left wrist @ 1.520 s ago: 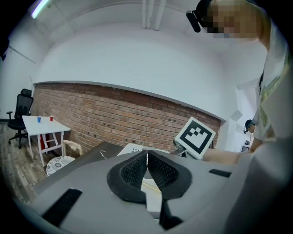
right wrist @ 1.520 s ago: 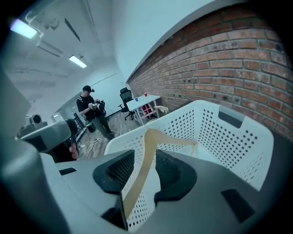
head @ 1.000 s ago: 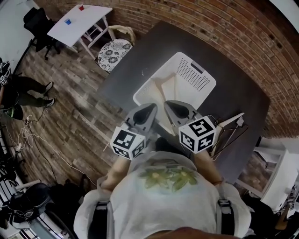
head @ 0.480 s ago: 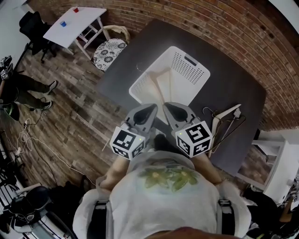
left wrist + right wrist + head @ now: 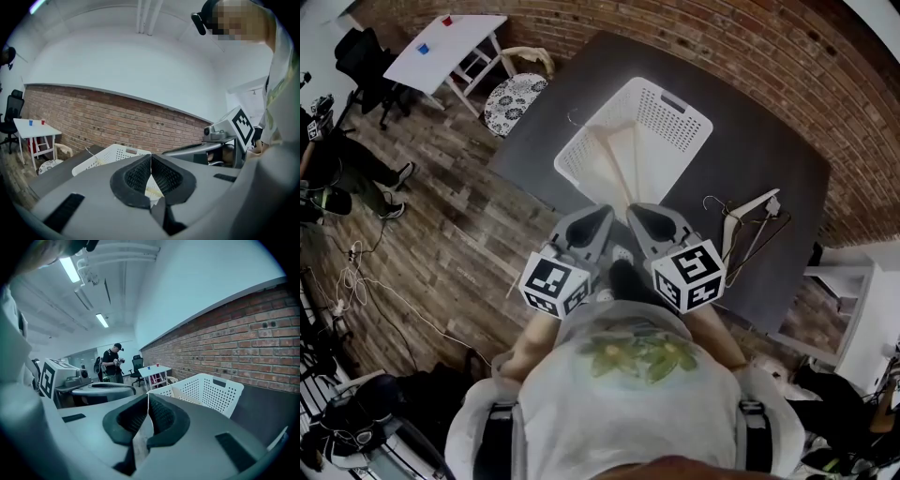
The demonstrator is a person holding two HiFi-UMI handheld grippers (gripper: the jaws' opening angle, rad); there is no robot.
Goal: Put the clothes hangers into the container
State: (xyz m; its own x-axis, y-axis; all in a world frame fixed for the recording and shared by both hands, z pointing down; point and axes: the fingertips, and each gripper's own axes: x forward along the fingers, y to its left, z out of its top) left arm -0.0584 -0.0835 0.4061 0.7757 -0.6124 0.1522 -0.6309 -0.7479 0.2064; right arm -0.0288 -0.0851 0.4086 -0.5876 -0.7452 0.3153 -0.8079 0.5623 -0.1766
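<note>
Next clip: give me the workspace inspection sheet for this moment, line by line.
Surface: dark table, mostly bare.
Job's things: white basket holds pale hangers; loose hangers lie on the table to its right in the head view, apart from it.
Clutter: nothing seen on the table.
Grippers: left gripper and right gripper both shut, empty, side by side.
Cables: trailing cables on the floor at left.
Surroundings: brick wall, white side table, patterned chair, a person.

Hanger (image 5: 280,436) cut off at edge, table (image 5: 769,159) near side behind person (image 5: 628,394)
</note>
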